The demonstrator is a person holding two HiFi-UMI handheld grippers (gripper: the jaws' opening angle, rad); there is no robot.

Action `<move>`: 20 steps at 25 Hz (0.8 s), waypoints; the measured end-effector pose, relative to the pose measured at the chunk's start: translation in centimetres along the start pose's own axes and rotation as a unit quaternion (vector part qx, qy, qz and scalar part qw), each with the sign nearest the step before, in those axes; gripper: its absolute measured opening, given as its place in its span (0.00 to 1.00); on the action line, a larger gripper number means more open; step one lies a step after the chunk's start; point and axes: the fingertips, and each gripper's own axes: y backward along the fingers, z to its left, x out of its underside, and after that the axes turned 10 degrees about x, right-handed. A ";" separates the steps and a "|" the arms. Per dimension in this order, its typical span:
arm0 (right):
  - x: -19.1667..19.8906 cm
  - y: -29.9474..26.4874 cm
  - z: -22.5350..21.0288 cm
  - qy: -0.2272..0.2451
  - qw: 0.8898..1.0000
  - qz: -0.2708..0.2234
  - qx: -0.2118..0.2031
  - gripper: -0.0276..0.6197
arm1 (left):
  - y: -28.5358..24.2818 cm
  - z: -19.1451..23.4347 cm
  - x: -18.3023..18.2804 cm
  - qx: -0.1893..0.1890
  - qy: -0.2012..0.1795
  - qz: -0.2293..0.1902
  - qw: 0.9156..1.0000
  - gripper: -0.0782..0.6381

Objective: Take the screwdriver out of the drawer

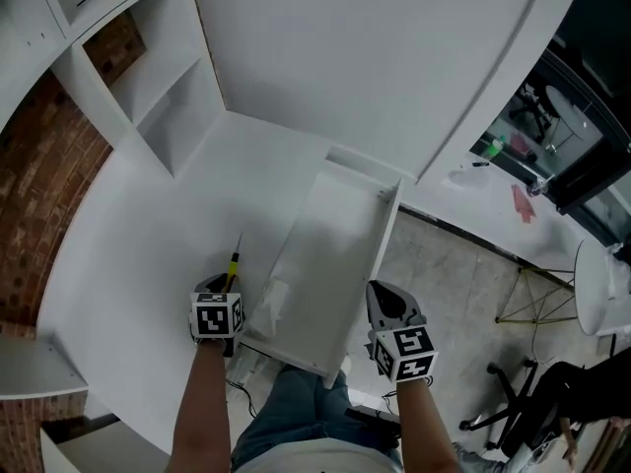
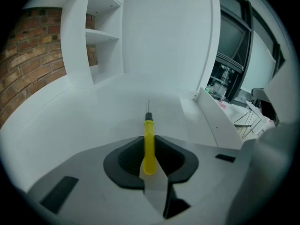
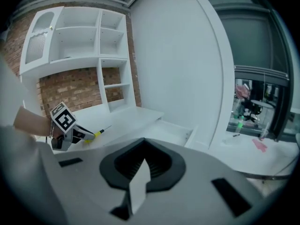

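Pinching the slim yellow-handled screwdriver by its handle, the left gripper holds it just left of the open white drawer, already lifted clear, while the right gripper, jaws pressed together and empty, waits at the drawer's front right corner, probably to push it shut.

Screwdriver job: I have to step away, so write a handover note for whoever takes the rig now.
Left gripper: jaws shut on the yellow handle of the screwdriver, tip forward, over the white desk.
Right gripper: jaws together, nothing in them, beside the front corner of the open drawer.
Done: the screwdriver is out of the drawer.
To do: probably set it down on the desk; the drawer stands open.
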 end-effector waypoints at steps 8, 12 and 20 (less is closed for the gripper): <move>-0.5 1.0 0.9 0.020 1.000 -0.004 0.004 0.06 | 0.3 1.1 -0.3 -0.009 0.009 -0.013 1.000 0.24; -2.5 1.9 0.5 0.032 0.999 -0.027 0.009 0.06 | 2.6 1.1 -2.3 -0.013 0.003 -0.052 0.999 0.28; -7.9 4.3 -0.5 0.051 0.994 -0.092 0.021 0.06 | 9.9 -0.9 -8.8 -0.021 -0.031 -0.175 0.984 0.27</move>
